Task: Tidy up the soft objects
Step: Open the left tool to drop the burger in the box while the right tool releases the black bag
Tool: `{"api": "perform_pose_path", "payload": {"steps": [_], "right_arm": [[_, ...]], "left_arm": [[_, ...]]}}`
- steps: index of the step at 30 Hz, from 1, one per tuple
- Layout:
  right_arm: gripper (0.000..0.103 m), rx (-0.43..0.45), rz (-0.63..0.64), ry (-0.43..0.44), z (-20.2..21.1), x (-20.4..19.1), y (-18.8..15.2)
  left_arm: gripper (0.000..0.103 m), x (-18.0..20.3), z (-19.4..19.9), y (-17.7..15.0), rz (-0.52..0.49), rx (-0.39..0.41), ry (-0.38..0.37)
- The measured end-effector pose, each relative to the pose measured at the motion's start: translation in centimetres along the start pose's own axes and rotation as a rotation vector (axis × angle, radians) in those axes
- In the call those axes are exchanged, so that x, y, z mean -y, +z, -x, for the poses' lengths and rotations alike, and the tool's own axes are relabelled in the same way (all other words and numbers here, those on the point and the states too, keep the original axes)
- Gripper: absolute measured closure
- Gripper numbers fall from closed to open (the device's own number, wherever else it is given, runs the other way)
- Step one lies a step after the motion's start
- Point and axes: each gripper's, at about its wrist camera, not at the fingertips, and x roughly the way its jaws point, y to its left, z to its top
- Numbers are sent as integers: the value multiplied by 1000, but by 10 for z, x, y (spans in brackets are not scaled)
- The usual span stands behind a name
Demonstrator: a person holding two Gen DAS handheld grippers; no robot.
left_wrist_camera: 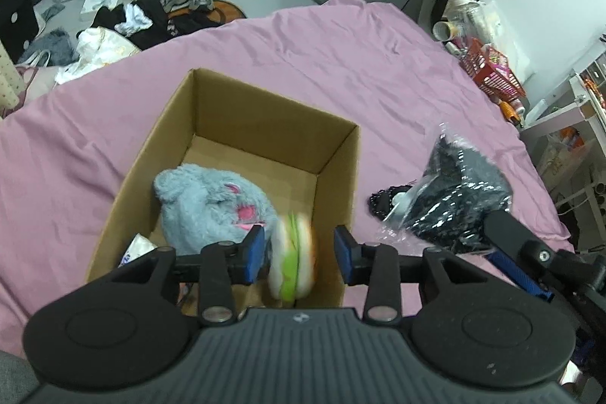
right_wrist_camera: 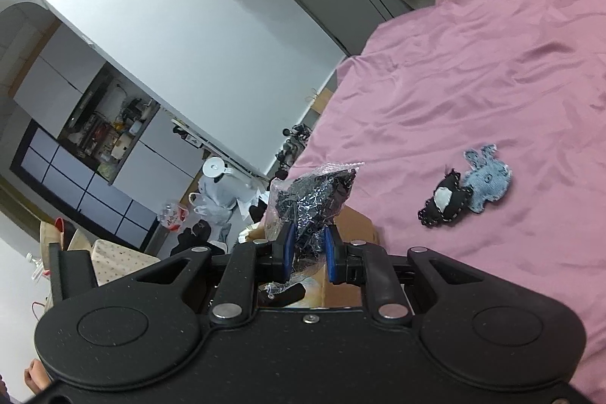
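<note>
The left hand-held gripper [left_wrist_camera: 299,252] is wide open above the cardboard box [left_wrist_camera: 265,124] on the pink bed [left_wrist_camera: 341,63], a blurry burger toy [left_wrist_camera: 293,262] between its pads beside a fluffy blue toy [left_wrist_camera: 212,207], while the right hand-held gripper [right_wrist_camera: 307,252] pinches a crinkly black bag [right_wrist_camera: 310,199].

Blurred burger plush [left_wrist_camera: 292,255] over cardboard box [left_wrist_camera: 242,108]; grey plush [left_wrist_camera: 212,207] inside; bagged black item [right_wrist_camera: 310,203] clamped.

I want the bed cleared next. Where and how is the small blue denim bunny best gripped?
Judging by its pose, pinch the blue denim bunny across its flat body from above, coming in on the ear side. It lies flat on the pink sheet, and its other end touches the black patch toy, so that side is crowded.
</note>
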Motion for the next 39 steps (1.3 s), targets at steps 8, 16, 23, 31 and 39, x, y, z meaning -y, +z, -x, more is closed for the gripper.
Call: {"api": "perform_pose_path", "payload": {"steps": [8, 16, 23, 31, 39], "right_arm": [[86, 24, 31, -9, -11, 0, -5], [79, 8, 78, 17, -24, -17, -12], [68, -23, 49, 24, -27, -17, -12], [55, -25, -6, -44, -15, -7, -7], [34, -26, -63, -106, 5, 13, 7]], "left_arm": [[57, -16, 1, 8, 43, 12, 16], [57, -25, 6, 11, 49, 0, 15], [56, -29, 20, 14, 38, 21, 14], [56, -25, 28, 5, 29, 27, 19], [51, -5, 36, 2, -15, 35, 37]]}}
